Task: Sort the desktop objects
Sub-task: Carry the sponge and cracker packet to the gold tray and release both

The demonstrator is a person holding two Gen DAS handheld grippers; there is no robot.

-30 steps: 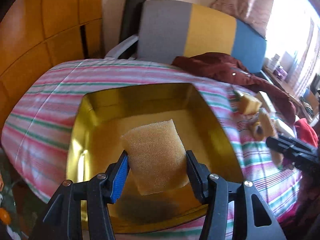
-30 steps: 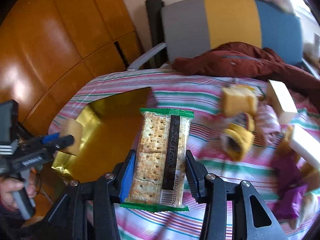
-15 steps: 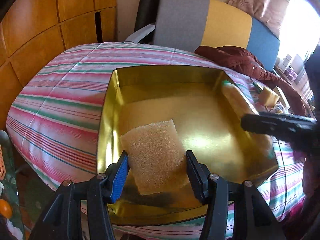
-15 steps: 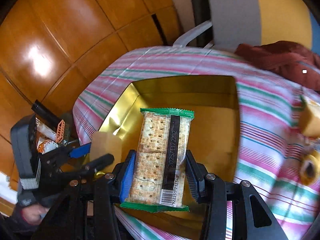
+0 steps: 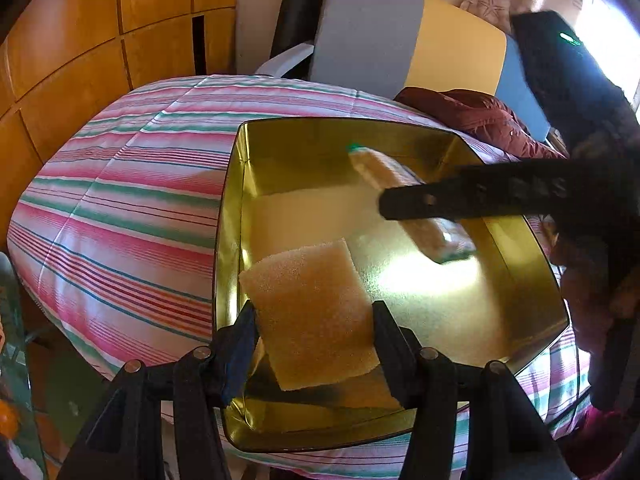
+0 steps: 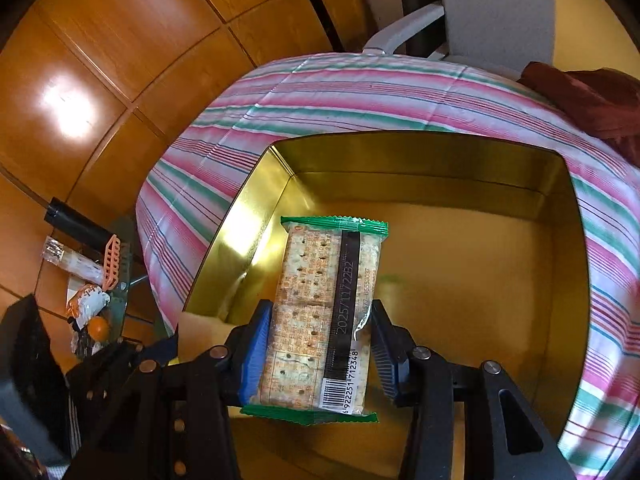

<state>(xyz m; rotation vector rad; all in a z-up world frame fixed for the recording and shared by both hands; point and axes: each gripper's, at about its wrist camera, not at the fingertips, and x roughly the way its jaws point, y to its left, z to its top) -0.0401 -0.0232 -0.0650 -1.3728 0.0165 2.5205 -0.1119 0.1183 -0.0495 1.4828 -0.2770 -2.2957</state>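
A tan sponge is pinched between the pads of my left gripper, low over the near left corner of the gold metal tray. My right gripper is shut on a green-edged packet of crackers, hanging over the tray's left half. In the left wrist view the packet reaches in from the right, with one black finger across it. The right wrist view catches the sponge at the tray's near left rim. Nothing lies on the tray's floor.
The tray sits on a table with a pink, green and white striped cloth. A grey, yellow and blue chair with a dark red garment stands behind. Wooden panels lie left, and a low glass stand with clutter.
My right gripper has carried the cracker packet leftwards from the cluttered side of the table to above the tray. The left gripper has shifted slightly with the sponge, still over the tray.
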